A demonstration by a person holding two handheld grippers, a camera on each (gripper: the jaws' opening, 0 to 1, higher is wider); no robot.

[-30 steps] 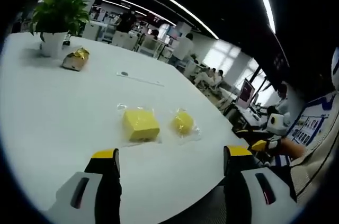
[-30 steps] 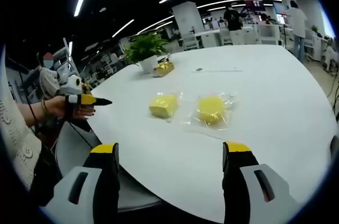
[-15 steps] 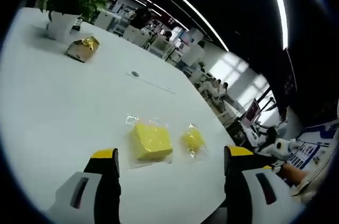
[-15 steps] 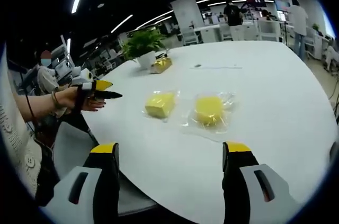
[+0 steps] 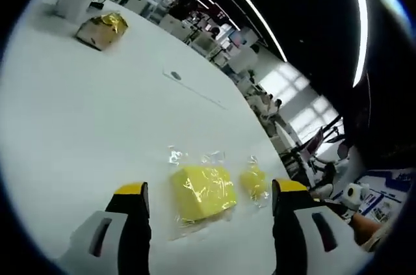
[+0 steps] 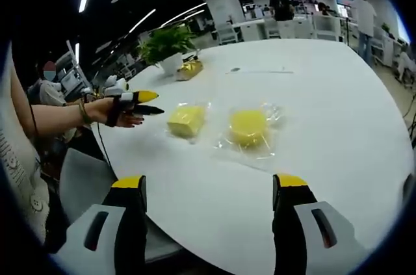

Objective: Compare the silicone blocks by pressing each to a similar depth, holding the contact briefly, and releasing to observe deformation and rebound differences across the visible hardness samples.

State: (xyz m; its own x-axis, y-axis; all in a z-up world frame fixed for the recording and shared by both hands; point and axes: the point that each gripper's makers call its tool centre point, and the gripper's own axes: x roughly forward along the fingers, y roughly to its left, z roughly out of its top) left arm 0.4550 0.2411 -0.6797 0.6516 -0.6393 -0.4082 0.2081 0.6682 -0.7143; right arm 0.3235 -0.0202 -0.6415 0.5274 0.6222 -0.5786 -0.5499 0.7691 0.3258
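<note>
Two yellow silicone blocks lie in clear bags on the white table (image 6: 338, 106). The square block (image 5: 203, 192) sits low between the jaws of my left gripper (image 5: 209, 189), which is open and hovers close over it without touching. The round block (image 5: 255, 182) lies just to its right. In the right gripper view the square block (image 6: 185, 120) and round block (image 6: 248, 125) lie side by side at mid-table. A person's hand holds the left gripper (image 6: 151, 103) just left of the square block. My right gripper (image 6: 209, 181) is open at the near table edge, nothing between its jaws.
A potted plant (image 6: 168, 47) and a gold-wrapped packet (image 6: 190, 69) stand at the far side of the table; the packet (image 5: 103, 28) is also at the upper left in the left gripper view. A grey chair (image 6: 84, 181) stands at the table's near left edge. People and desks fill the background.
The left gripper has moved forward over the table towards the square block, which now looms larger between its jaws. The right gripper has barely moved. Both stay open.
</note>
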